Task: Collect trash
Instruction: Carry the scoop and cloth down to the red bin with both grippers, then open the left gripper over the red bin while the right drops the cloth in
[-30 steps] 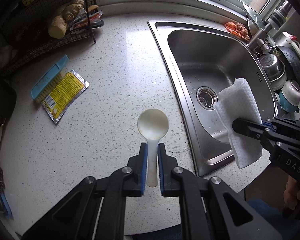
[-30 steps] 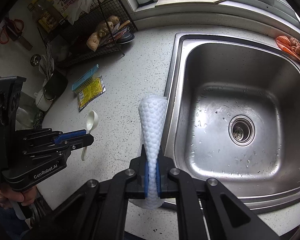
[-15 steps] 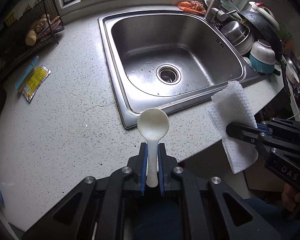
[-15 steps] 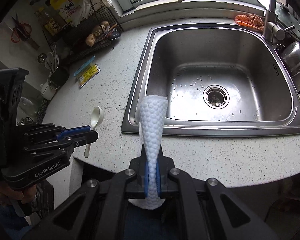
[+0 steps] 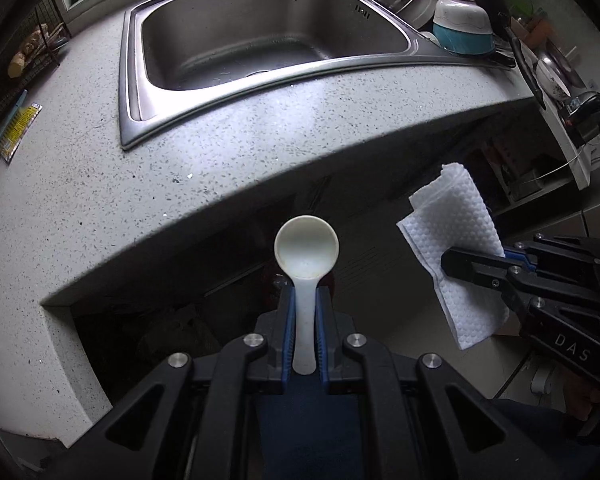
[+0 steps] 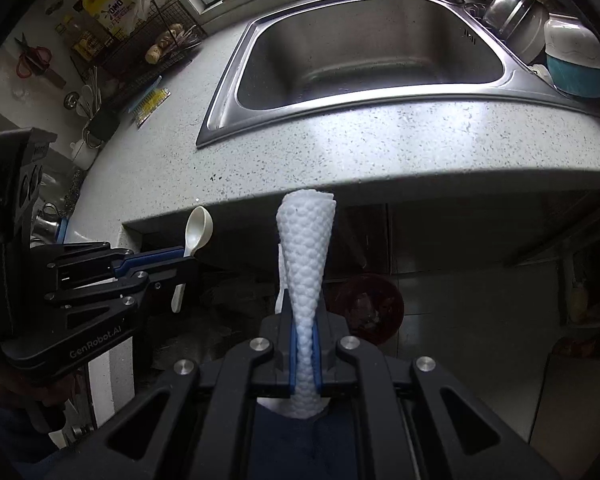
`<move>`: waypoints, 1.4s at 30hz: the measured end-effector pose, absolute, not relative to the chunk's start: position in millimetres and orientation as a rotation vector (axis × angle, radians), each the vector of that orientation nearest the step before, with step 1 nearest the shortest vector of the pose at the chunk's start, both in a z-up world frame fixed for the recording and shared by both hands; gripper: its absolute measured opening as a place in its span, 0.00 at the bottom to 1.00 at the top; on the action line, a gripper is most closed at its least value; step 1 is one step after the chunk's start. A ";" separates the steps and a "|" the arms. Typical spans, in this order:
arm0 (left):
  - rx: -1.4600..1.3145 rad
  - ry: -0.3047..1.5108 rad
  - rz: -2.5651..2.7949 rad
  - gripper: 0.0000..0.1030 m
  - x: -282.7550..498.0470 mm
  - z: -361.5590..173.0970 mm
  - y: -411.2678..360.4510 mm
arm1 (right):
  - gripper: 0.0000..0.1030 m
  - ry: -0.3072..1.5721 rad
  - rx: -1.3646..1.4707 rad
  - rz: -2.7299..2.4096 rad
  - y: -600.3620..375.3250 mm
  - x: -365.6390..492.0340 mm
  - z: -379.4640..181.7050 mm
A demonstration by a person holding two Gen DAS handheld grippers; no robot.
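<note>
My left gripper (image 5: pixel 304 300) is shut on the handle of a white plastic spoon (image 5: pixel 306 252), held in the air in front of and below the counter edge; the spoon also shows in the right wrist view (image 6: pixel 196 232). My right gripper (image 6: pixel 305 320) is shut on a folded white paper towel (image 6: pixel 306 248), which also shows in the left wrist view (image 5: pixel 456 240), to the right of the spoon. A dark red bin (image 6: pixel 366 306) stands on the floor below the right gripper. A yellow wrapper (image 5: pixel 18 130) lies far left on the counter.
The speckled counter (image 5: pixel 180 168) holds a steel sink (image 5: pixel 260 24). Bowls and pots (image 5: pixel 460 24) stack to the sink's right. A wire rack (image 6: pixel 140 40) with food stands at the back left. Dark cabinet space lies under the counter.
Both grippers have pulled back from over the counter and dropped below its front edge, still holding the spoon and the paper towel. The floor and the red bin have come into view.
</note>
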State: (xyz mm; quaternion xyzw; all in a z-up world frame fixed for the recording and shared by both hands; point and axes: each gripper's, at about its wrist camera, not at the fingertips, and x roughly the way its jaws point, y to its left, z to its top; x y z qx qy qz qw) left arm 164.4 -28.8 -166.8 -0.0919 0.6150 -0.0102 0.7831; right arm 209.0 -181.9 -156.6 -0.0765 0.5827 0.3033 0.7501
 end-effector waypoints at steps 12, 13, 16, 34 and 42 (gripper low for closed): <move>-0.170 1.427 -0.101 0.08 169.3 -257.1 -59.8 | 0.05 1.335 -0.170 0.625 -202.4 202.9 -233.6; -0.170 1.433 -0.105 0.08 172.2 -267.6 -61.6 | 0.05 1.337 -0.169 0.618 -205.0 203.9 -242.6; -0.189 1.454 -0.104 0.08 174.8 -299.3 -70.2 | 0.05 1.357 -0.164 0.600 -211.1 208.3 -271.8; -0.235 1.509 0.069 0.08 185.7 -536.0 -66.7 | 0.05 1.383 -0.206 0.570 -208.3 246.9 -499.5; -0.263 1.515 0.095 0.08 199.4 -595.9 -58.5 | 0.05 1.412 -0.168 0.526 -222.2 266.2 -563.5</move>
